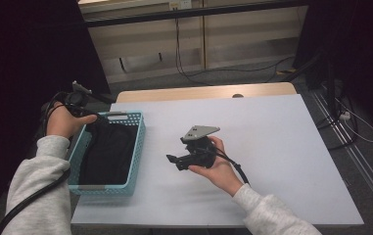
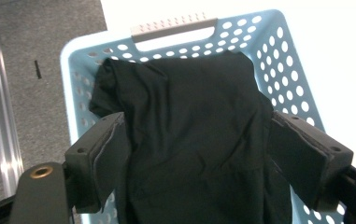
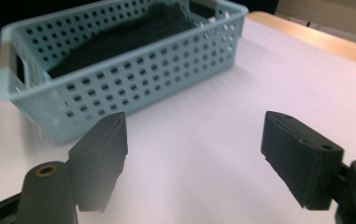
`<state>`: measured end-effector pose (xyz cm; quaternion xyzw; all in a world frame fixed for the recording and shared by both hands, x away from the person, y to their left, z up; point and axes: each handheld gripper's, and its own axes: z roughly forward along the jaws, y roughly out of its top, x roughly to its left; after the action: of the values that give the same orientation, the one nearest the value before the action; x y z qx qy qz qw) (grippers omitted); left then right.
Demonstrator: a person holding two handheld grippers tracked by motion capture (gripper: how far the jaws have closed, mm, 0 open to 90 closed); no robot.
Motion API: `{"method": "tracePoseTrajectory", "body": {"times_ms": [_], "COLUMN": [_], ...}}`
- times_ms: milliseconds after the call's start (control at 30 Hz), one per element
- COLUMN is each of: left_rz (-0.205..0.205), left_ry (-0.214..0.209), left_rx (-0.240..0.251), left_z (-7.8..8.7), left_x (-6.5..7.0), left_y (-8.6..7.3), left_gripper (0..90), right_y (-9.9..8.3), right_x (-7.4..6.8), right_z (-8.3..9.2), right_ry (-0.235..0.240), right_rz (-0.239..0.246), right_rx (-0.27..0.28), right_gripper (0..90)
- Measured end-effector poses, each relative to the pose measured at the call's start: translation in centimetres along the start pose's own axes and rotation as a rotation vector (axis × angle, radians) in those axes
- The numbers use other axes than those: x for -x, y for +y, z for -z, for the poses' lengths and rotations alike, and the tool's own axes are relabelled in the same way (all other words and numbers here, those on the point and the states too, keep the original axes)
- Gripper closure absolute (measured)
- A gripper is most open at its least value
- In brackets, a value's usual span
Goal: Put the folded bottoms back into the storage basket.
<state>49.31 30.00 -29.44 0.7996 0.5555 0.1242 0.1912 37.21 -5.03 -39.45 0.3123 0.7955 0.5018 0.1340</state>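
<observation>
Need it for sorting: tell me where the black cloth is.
The black cloth lies inside the blue basket at the table's left side, under the left gripper.

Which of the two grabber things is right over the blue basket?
The left gripper, at the far end of the blue basket, its open jaws over the black cloth. The right gripper hovers over bare white table beside the basket.

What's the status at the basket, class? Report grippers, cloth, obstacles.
Left gripper open above the black cloth, not gripping. Right gripper open over bare table. Cloth lies inside the blue basket. Nothing in the way.
</observation>
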Motion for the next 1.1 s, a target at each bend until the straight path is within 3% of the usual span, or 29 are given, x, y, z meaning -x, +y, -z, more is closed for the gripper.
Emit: {"method": "tracePoseTrajectory", "body": {"times_ms": [167,267,500,667,900,1033,1100], "left_rz": [-0.021,-0.02,-0.001,0.012,0.036,0.087,0.076], "left_ry": [-0.027,-0.039,-0.044,-0.023,-0.009,0.004,0.027], "left_rx": [0.004,0.007,-0.03,-0.065,-0.098,-0.116,-0.142], "left_z": [-1.3,-2.3,-5.1,-6.9,-9.4,-9.9,-9.9], "left_x": [0.1,-0.1,-0.9,-1.4,-2.1,-2.7,-2.9], "left_y": [-1.1,-1.8,-4.0,-5.2,-6.7,-7.3,-7.4], "left_gripper": [30.3,45.5,71.3,80.3,82.5,88.2,90.0], "right_y": [-1.5,-2.4,-3.8,-4.7,-5.2,-5.5,-5.7], "right_x": [1.1,1.8,2.5,2.8,3.1,3.3,3.4], "right_z": [0.8,1.6,3.3,4.0,4.6,4.7,4.8], "right_ry": [-0.015,-0.031,-0.056,-0.07,-0.079,-0.08,-0.08], "right_rz": [-0.001,-0.016,-0.026,-0.029,-0.026,-0.025,-0.027], "right_rx": [-0.034,-0.04,-0.04,-0.053,-0.05,-0.062,-0.066], "right_gripper": [21.5,21.5,21.3,20.5,20.4,20.3,20.3]}}
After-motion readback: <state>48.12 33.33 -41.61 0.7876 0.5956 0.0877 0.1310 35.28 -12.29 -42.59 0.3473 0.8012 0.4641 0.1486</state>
